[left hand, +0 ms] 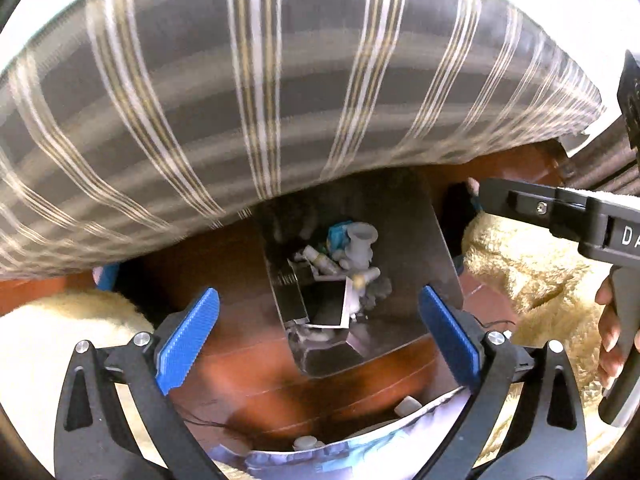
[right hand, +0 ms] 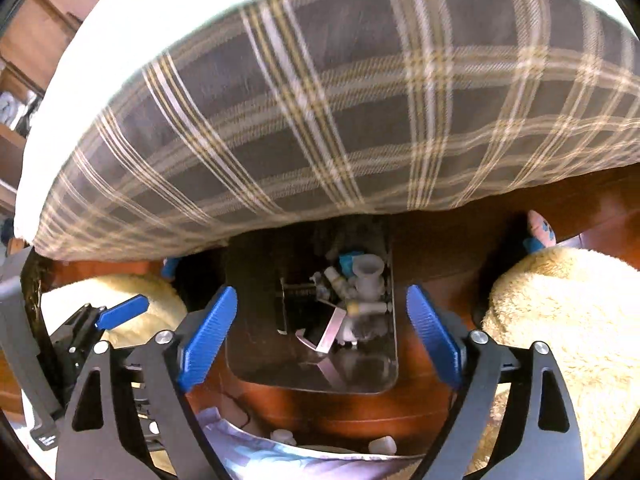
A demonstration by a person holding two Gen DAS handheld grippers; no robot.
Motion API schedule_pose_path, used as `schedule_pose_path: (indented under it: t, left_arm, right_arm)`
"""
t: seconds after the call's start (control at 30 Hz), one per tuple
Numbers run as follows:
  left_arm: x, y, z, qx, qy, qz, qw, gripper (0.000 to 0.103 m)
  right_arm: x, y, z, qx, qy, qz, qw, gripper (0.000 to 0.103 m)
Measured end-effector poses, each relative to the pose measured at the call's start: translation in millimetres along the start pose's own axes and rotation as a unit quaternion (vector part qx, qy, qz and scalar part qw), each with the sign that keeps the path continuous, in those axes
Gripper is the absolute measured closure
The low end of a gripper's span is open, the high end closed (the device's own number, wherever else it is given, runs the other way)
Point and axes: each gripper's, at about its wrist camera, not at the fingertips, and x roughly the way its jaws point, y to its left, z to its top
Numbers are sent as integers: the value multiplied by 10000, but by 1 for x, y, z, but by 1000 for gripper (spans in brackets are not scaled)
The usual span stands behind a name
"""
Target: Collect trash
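Observation:
A dark metal bin stands on the red-brown wooden floor, its far end tucked under a hanging plaid cover. Inside lie small white bottles, a blue scrap and a folded card. My left gripper hangs open over the bin, with nothing between its blue pads. My right gripper is open over it too, and empty. Small white pieces and a printed sheet lie on the floor below the fingers.
The grey plaid cover fills the upper half of both views. Cream fluffy mounds sit on either side of the bin. A hand grips the right tool's handle. Wooden furniture stands far left.

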Motion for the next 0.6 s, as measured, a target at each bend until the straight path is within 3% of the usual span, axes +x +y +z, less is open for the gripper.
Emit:
schedule_pose_path:
  t: [0.13, 0.33, 0.6]
  left_arm:
    - [-31, -1, 9, 109, -377, 136, 9991, 8]
    - [-93, 2, 20, 61, -1085, 345, 9935, 8]
    - [-176, 2, 21, -58, -1960, 595, 9788, 8]
  right_arm:
    - [-23, 7, 3, -156, -294, -95, 9994, 3]
    - [-76, 23, 11, -529, -997, -384, 9929, 3]
    - [-148, 45, 3, -921, -2221, -976, 9657, 3]
